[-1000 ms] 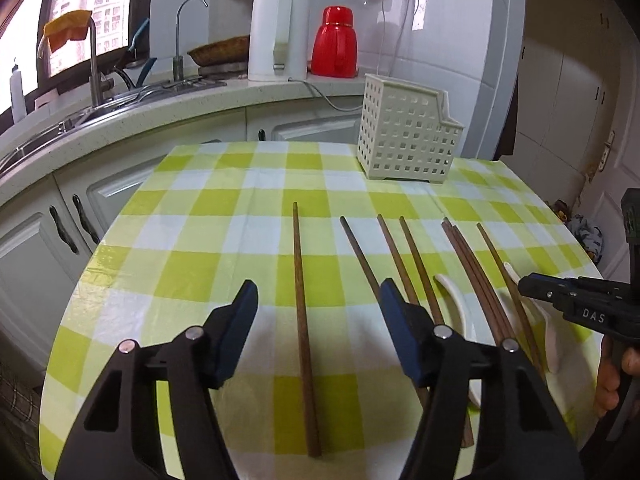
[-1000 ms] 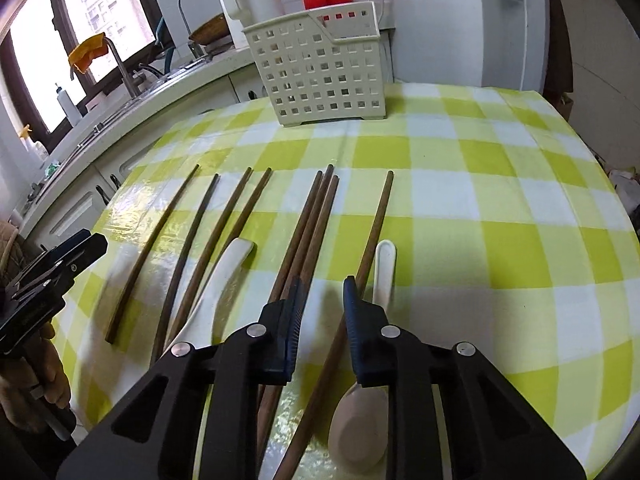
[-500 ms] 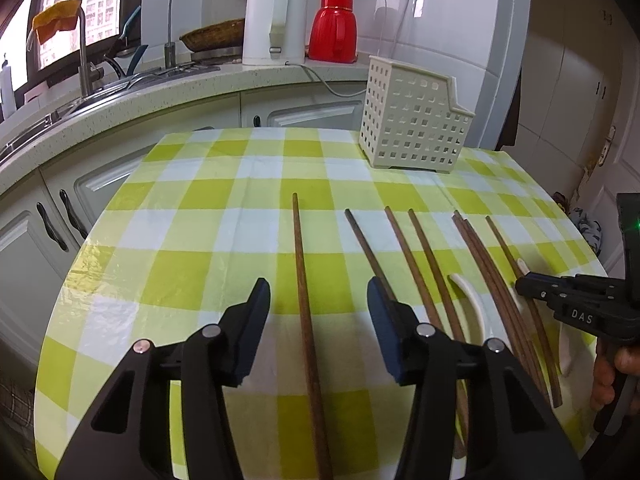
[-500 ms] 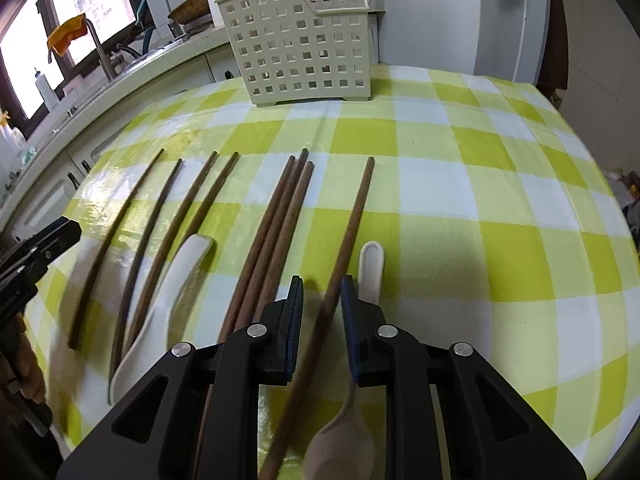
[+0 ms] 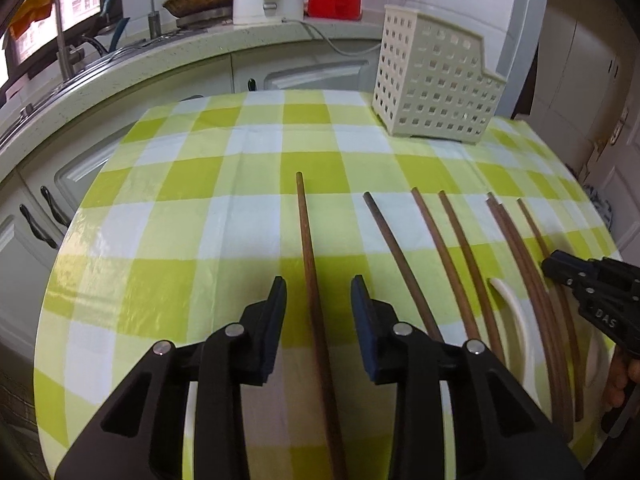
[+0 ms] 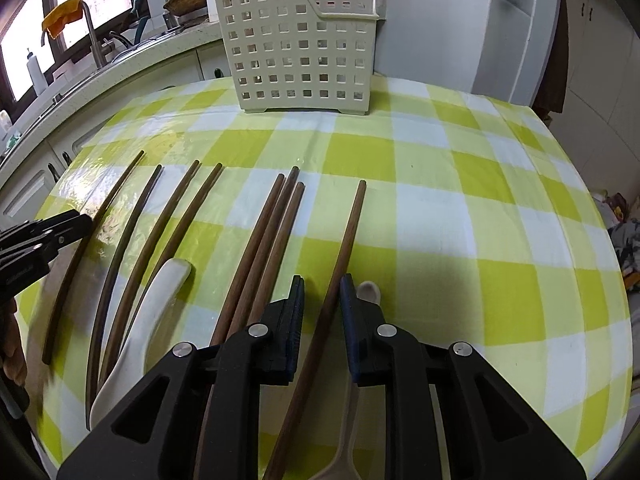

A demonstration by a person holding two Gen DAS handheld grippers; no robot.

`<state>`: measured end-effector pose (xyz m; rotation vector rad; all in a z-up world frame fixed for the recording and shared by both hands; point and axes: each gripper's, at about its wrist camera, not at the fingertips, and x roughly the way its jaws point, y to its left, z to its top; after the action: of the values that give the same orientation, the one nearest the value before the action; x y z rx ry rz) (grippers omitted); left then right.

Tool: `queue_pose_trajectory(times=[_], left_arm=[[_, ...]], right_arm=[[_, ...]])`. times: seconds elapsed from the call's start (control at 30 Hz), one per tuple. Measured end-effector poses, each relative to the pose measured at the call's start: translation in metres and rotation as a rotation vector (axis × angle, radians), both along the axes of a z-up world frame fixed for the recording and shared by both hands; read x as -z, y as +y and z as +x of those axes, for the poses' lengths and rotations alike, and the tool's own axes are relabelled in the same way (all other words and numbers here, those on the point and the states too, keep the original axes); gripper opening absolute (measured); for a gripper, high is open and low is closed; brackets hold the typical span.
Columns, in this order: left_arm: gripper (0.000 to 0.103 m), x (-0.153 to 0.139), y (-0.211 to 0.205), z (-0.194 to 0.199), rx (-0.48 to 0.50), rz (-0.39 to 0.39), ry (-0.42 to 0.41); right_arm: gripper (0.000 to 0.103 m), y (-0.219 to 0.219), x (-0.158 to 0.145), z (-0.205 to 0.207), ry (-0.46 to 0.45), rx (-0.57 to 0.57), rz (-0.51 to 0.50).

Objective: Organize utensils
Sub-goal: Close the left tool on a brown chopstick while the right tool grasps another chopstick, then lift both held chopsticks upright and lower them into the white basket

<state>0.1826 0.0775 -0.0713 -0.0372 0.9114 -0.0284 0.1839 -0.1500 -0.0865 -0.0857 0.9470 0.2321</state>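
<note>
left hand-held gripper (image 5: 319,304) astride chopstick (image 5: 310,264), closing

White letters "DAS" on the black right gripper (image 5: 554,270), right of the left claw.

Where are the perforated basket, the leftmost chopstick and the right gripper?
perforated basket (image 6: 300,52), right wrist view, front wall.
leftmost chopstick (image 5: 310,264), left wrist view, mid-shaft.
right gripper (image 6: 322,304), right wrist view, midway between fingertips.
</note>
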Motion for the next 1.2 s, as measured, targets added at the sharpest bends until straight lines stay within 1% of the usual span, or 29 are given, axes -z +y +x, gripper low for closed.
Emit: queue_pose_trajectory(times=[0.1,0.13,0.17,0.2,0.23,0.27,0.3,0.37,0.47,0.6,0.9,1.2], left_arm=[[0.027,0.007,-0.002,0.009,0.012,0.025,0.029],[0.027,0.008,-0.005,0.011,0.018,0.053,0.025],[0.026,0.008,-0.006,0.012,0.02,0.064,0.023],[0.022,0.008,-0.007,0.014,0.022,0.069,0.024],[0.013,0.008,-0.007,0.016,0.021,0.073,0.024],[0.009,0.009,-0.007,0.017,0.019,0.082,0.024],[0.007,0.009,-0.008,0.018,0.018,0.086,0.024],[0.007,0.008,-0.007,0.019,0.019,0.068,0.027],[0.006,0.001,-0.008,0.015,0.026,0.047,0.005],[0.006,-0.015,-0.005,0.006,0.03,0.029,-0.034],[0.006,-0.064,-0.004,-0.024,0.03,0.023,-0.137],[0.006,-0.101,-0.014,-0.052,0.04,0.033,-0.217]], right_arm=[[0.013,0.0,0.0,0.003,-0.003,0.003,0.001],[0.012,-0.001,0.0,0.004,-0.004,0.006,0.004],[0.011,-0.001,0.0,0.004,-0.004,0.006,0.004],[0.011,0.0,0.001,0.005,-0.007,0.004,0.001],[0.01,0.0,0.001,0.005,-0.009,0.002,0.003],[0.01,-0.001,0.001,0.006,-0.01,0.003,0.006],[0.009,-0.001,0.001,0.007,-0.011,0.003,0.009],[0.009,-0.003,0.001,0.008,-0.007,0.002,0.016],[0.008,-0.004,0.0,0.009,-0.001,-0.004,0.036],[0.008,-0.002,-0.013,0.002,-0.036,-0.025,0.049],[0.008,-0.006,-0.063,-0.023,-0.15,-0.059,0.091],[0.008,-0.019,-0.105,-0.049,-0.249,-0.067,0.127]])
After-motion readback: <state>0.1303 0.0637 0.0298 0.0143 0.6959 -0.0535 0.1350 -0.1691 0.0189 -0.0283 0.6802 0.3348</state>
